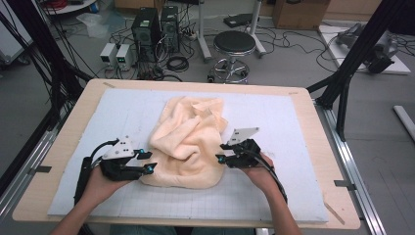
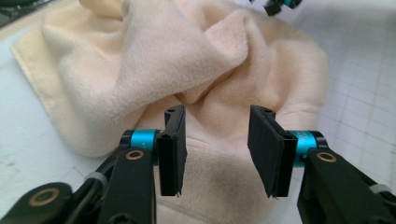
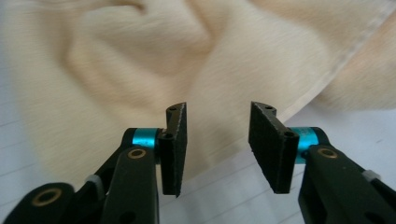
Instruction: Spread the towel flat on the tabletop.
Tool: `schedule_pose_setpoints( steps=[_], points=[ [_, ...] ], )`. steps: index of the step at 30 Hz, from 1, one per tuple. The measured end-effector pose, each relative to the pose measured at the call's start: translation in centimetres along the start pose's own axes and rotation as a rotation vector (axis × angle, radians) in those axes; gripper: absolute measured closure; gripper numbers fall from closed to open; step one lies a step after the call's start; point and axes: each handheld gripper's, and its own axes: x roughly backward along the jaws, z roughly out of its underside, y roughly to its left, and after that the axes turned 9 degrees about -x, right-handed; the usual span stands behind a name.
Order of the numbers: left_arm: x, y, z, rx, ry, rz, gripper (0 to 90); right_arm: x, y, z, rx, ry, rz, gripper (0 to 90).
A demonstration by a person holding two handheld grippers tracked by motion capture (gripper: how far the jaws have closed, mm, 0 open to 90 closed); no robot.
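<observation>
No readable text, label or number anywhere.

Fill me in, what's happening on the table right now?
A person is working a crumpled cream-coloured fleece towel lying on a white gridded mat with a handheld gripper in each hand. The left gripper sits at the towel's left edge and the right gripper at its right edge. Both sets of fingers stand apart with nothing pinched; the towel lies bunched and unfolded between them.
</observation>
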Motion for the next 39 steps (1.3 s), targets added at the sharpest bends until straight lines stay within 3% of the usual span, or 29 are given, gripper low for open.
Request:
schedule_pose_setpoints(
  steps=[2, 4, 6, 8, 9, 12, 18, 27, 33, 37, 39],
  points=[
    [-1.1, 0.2, 0.5, 0.003, 0.032, 0.006, 56.8, -0.9, -0.5, -0.4, -0.004, -0.016, 0.013, 55.7],
    [-2.1, 0.3, 1.3, 0.006, 0.069, -0.02, 60.3, -2.0, -0.9, -0.4, -0.009, 0.012, 0.01, 56.1],
    [-2.6, 0.6, 1.9, 0.038, 0.079, -0.01, 62.8, -3.2, -1.1, -0.1, -0.037, 0.063, 0.004, 57.0],
    [-2.9, 0.9, 2.4, 0.049, 0.104, -0.003, 65.3, -4.2, -1.2, 0.3, -0.066, 0.101, -0.021, 64.3],
    [-3.0, 1.0, 2.5, 0.053, 0.115, 0.002, 66.0, -4.1, -1.3, 0.3, -0.083, 0.091, -0.025, 71.9],
    [-3.7, 1.0, 3.0, 0.064, 0.159, 0.015, 67.1, -3.9, -1.1, 0.3, -0.059, 0.105, -0.031, 83.9],
    [-3.7, 0.6, 3.1, 0.033, 0.172, 0.01, 71.7, -2.2, -0.2, 0.7, -0.029, 0.138, -0.036, 85.3],
    [-3.4, 0.2, 3.1, 0.004, 0.17, 0.024, 84.0, 2.8, 3.0, 3.6, -0.013, 0.106, -0.027, 85.4],
    [-2.5, -0.2, 2.9, -0.009, 0.147, 0.027, 85.3, 4.2, 5.0, 5.6, 0.001, 0.109, -0.048, 85.2],
    [-1.4, -0.7, 2.5, -0.019, 0.123, 0.029, 85.4, 4.7, 5.6, 5.5, 0.022, 0.109, -0.064, 81.7],
    [-1.1, -0.8, 2.3, -0.029, 0.104, 0.037, 85.1, 5.0, 5.3, 4.9, 0.028, 0.086, -0.048, 76.8]
  ],
)
